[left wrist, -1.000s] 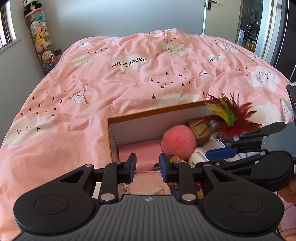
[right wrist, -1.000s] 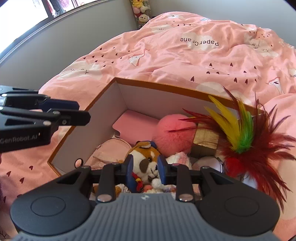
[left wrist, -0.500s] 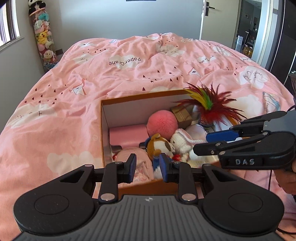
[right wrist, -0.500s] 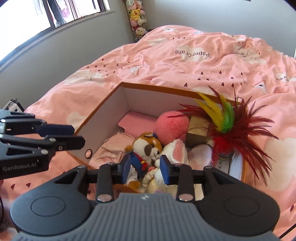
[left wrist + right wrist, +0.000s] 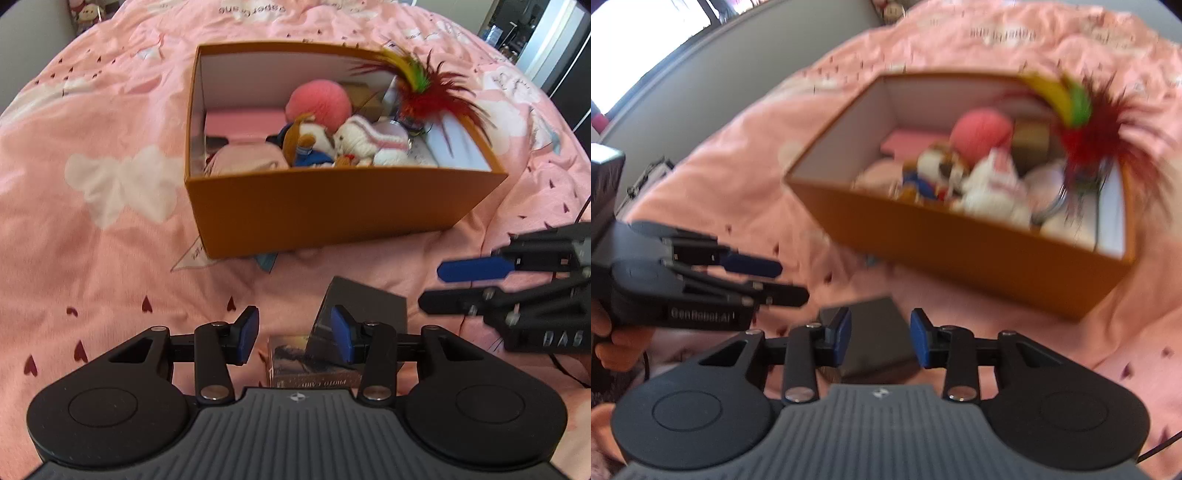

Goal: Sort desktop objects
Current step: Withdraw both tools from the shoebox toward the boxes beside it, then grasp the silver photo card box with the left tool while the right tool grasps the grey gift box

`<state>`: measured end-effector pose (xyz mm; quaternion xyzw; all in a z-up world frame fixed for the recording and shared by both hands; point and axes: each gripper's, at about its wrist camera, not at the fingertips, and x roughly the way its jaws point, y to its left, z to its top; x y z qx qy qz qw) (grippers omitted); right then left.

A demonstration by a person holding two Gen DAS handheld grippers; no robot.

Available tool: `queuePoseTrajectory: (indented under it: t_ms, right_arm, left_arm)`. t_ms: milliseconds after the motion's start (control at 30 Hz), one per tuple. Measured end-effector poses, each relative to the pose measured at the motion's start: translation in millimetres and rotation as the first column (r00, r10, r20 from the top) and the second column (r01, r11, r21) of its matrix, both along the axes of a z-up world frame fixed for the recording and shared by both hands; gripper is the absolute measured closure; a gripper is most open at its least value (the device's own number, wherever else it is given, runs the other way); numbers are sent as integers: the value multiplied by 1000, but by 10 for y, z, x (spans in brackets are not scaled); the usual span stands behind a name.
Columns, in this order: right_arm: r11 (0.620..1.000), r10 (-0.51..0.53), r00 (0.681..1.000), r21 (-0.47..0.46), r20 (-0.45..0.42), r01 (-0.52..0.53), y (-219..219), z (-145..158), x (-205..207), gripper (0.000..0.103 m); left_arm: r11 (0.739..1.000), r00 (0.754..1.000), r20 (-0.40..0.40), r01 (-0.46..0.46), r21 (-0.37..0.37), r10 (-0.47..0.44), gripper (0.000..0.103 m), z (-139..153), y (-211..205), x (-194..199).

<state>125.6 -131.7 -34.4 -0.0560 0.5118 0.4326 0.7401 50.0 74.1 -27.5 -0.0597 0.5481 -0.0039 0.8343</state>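
Both grippers' fingers apart and empty – left gripper [image 5: 293,338] opening, right gripper [image 5: 881,338] over dark box [image 5: 875,339]

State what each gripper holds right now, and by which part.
Nothing is held. The left gripper is opening, its pads clear of the dark box below. The right gripper stands open over it.

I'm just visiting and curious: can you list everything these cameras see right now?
Box: 1, orange, on the bedspread.
Bedspread: 1, pink, under everything.
Ball: 1, pink, fluffy, inside the box.
Plush dog: 1, brown and white, inside the box.
Plush rabbit: 1, white and pink, beside the dog.
Feather toy: 1, red, yellow, green, box's right end.
Dark box: 1, black, in front of the orange box.
Left claw: opening, empty.
Right claw: open, empty.
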Motion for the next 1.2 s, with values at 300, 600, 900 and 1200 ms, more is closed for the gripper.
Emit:
queuePoseTrajectory:
  t_ms: [300, 600, 900, 1200]
  right_arm:
    - [978, 181, 980, -116, 81, -171, 361, -172, -241, 58]
    - [946, 276, 951, -214, 142, -243, 559, -390, -282, 45]
    - [952, 252, 960, -208, 125, -223, 527, -458, -256, 40]
    - [992, 83, 988, -108, 131, -69, 239, -249, -146, 63]
  left_arm:
    - [998, 996, -61, -57, 24, 58, 53, -207, 36, -32]
    - [992, 991, -62, -122, 4, 122, 53, -204, 134, -18]
    - [993, 991, -58, -118, 13, 119, 53, -191, 95, -12]
    - [995, 992, -75, -98, 11, 99, 53, -192, 86, -33]
